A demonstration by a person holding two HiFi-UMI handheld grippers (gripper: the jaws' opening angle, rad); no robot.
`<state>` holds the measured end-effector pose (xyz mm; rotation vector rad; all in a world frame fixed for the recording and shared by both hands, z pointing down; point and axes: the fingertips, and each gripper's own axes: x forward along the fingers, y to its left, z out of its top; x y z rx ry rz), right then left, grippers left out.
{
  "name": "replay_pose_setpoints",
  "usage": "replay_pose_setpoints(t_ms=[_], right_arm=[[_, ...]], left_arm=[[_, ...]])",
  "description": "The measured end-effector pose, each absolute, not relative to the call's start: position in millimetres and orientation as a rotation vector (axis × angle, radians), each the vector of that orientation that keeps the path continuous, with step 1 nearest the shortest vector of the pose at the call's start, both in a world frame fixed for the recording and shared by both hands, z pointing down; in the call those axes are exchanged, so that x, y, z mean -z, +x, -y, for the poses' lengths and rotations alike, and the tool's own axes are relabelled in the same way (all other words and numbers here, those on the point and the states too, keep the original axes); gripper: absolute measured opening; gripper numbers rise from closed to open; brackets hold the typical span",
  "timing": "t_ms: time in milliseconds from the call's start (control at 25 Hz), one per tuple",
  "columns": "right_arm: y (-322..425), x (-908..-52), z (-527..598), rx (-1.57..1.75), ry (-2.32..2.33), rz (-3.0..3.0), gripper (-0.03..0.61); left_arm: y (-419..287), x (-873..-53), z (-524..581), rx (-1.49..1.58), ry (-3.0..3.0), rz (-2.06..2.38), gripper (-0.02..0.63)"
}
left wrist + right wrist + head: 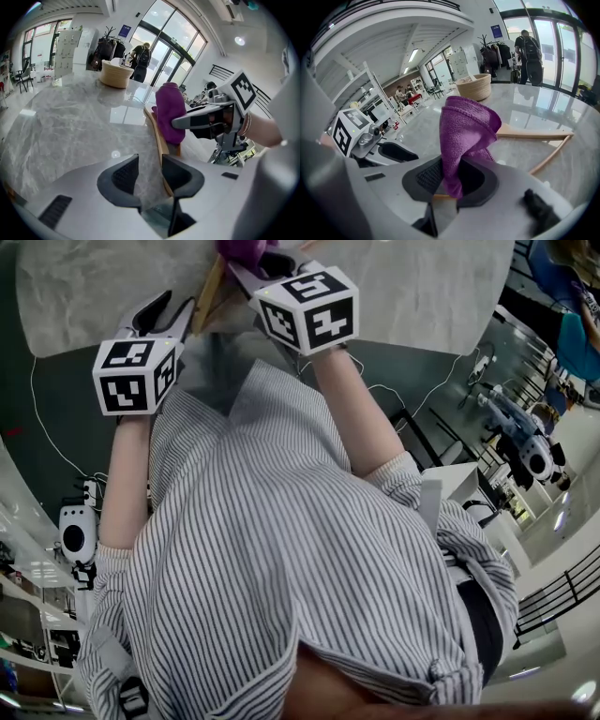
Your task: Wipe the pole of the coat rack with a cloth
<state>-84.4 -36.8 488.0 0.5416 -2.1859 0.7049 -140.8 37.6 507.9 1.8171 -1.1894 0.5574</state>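
A light wooden coat rack pole (158, 136) lies on the marble table (61, 126). In the left gripper view my left gripper (150, 169) is open, and the pole runs along the inner edge of its right finger; whether it touches is unclear. My right gripper (451, 180) is shut on a purple cloth (464, 129), which is bunched over the pole (534, 135) further along. Two thin branches of the rack fork out beyond the cloth. In the head view both grippers (157, 315) (251, 270) sit at the top with the cloth (242, 249) above them; a striped shirt fills the rest.
A woven basket (116, 74) stands at the far end of the table. Behind it a person with a backpack (528, 47) stands at glass doors, beside a rack hung with dark coats (492, 52). White equipment and cables (75, 531) lie on the floor around.
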Motion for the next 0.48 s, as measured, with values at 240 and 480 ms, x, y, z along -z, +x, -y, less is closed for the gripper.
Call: replay_pose_setpoints(t_ms=[240,480], right_arm=[[-90,-489,12,-0.714,0.519,2.180,0.083],[-95,-484,-8,-0.749,0.507,2.184,0.083]], left_arm=[[-142,-512,-44,-0.548,1.817,1.160,0.155],[-146,-510,-49,-0.560,1.830,1.145,0.153]])
